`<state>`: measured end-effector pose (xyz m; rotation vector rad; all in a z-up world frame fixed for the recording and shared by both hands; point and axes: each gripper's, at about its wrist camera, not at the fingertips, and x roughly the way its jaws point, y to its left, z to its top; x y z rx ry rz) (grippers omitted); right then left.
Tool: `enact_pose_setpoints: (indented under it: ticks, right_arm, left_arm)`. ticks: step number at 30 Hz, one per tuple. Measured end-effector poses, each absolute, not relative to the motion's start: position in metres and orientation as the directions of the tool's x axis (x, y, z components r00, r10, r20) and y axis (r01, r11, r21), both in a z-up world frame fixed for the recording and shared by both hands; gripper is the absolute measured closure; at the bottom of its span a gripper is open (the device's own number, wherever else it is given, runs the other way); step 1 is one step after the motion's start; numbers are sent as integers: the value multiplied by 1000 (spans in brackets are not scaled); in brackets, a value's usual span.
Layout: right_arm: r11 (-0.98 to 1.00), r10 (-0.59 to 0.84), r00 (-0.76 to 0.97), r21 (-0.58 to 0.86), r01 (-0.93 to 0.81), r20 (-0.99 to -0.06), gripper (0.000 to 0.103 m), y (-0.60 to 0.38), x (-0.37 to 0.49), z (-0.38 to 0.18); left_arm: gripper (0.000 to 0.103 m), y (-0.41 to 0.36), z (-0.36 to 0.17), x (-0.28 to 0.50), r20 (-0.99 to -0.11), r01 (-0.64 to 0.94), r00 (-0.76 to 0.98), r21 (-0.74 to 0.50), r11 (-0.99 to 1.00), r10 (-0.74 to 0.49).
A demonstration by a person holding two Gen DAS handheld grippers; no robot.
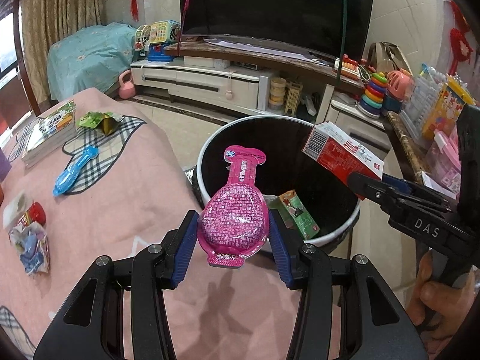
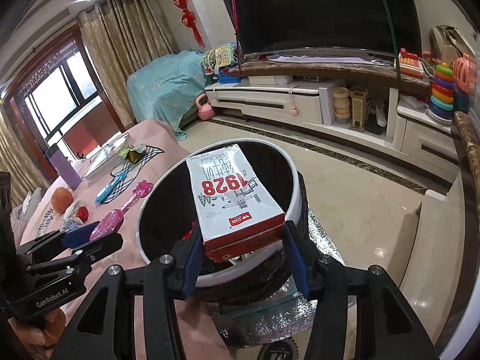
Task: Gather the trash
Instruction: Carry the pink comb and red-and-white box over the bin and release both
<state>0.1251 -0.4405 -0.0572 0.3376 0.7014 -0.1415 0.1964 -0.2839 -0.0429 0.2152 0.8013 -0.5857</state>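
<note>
Two fisheye views from hand-held grippers, both aimed down at a round white-rimmed trash bin with a black liner (image 1: 207, 150), which stands on the tiled floor beside a table under a pink cloth (image 1: 120, 210).

Much of the bin's inside is lost in black. In the left wrist view only a green and orange drink carton (image 1: 298, 214) shows clearly, lying low against the near wall, with what may be crumpled clear plastic just to its left. In the right wrist view the held box covers most of the opening, and a scrap of red below it is too small to identify.

The left gripper (image 1: 234, 234), at the bottom centre of its own view, pinches a pink bottle-shaped plastic blister pack (image 1: 235, 207) by its rounded lower half between blue pads; the pack stands upright over the bin's near rim. The right gripper (image 2: 243, 243) clamps a white and red milk box printed "1928" (image 2: 231, 192) by its near end, the far end reaching out over the bin's opening. A hand on the right gripper's handle is cut off at the lower right edge of the left wrist view.

On the cloth, at the left of the left wrist view, lie a blue plastic clip (image 1: 73, 171) on a checked bib (image 1: 99, 150), a torn green foil wrapper (image 1: 100, 121), a stack of books (image 1: 49, 133) and a crumpled blue and white wrapper (image 1: 30, 250) near the edge.
</note>
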Motion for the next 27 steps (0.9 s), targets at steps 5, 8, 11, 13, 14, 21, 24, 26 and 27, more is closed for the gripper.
enact_pose_setpoints:
  ticks: [5, 8, 11, 13, 14, 21, 24, 26, 27]
  right_arm:
    - [939, -14, 749, 248, 237, -662, 52, -445, 134, -59]
    - [940, -17, 746, 243, 239, -666, 52, -447, 138, -61]
    - [941, -17, 745, 241, 237, -667, 52, -447, 139, -60]
    - [943, -20, 743, 234, 237, -669, 52, -447, 140, -60]
    - [944, -20, 742, 232, 236, -671, 52, -447, 142, -60]
    - [945, -12, 739, 235, 228, -673, 49, -450, 150, -57]
    - [943, -5, 744, 244, 226, -668, 45, -450, 149, -58]
    - [940, -2, 747, 254, 229, -665, 44, -449, 146, -58]
    - [938, 0, 748, 258, 229, -664, 43, -449, 145, -58]
  left_arm:
    - [57, -291, -44, 202, -732, 575, 548, -23, 818, -405]
    - [57, -294, -46, 205, -736, 576, 544, -22, 817, -403]
    - [57, -296, -47, 207, -739, 576, 541, -22, 817, -402]
    - [57, -297, -47, 208, -741, 577, 538, -24, 816, -402]
    - [56, -298, -47, 209, -740, 578, 539, -23, 816, -402]
    - [37, -297, -47, 212, -741, 569, 540, -29, 822, -399]
    - [34, -289, -47, 211, -734, 559, 551, -28, 829, -396]
    - [33, -283, -47, 209, -733, 553, 552, -35, 833, -397]
    - [33, -277, -48, 207, -731, 544, 555, -40, 838, -395]
